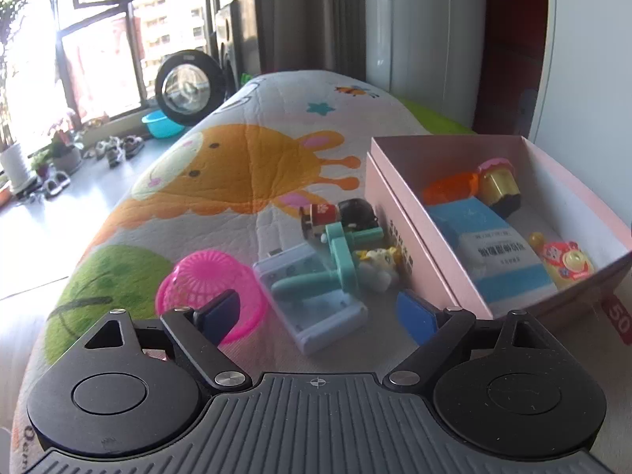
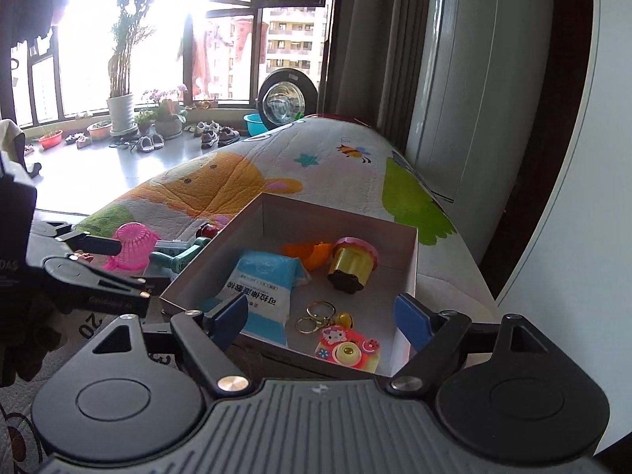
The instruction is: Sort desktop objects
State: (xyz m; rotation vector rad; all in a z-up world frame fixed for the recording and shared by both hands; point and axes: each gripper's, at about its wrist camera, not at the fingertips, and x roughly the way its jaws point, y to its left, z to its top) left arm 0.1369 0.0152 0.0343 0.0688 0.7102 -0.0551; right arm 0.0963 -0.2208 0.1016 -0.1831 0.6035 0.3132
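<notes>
Now both grippers are spread wide with nothing between the pads: the left gripper [image 1: 318, 314] hangs over the loose pile on the cartoon mat [image 1: 245, 166], straddling the pale blue battery case [image 1: 316, 300], while the right gripper [image 2: 322, 316] hovers at the near rim of the pink box [image 2: 410, 268] holding the tissue pack [image 2: 262, 288] and keychain [image 2: 345, 345]. I'd come straight down and square on the case, because the pink basket [image 1: 213, 288] crowds one pad and the teal toy [image 1: 339, 252] lies across it. Open mat lies beyond the pile; the box wall just beside is the edge to clear.
</notes>
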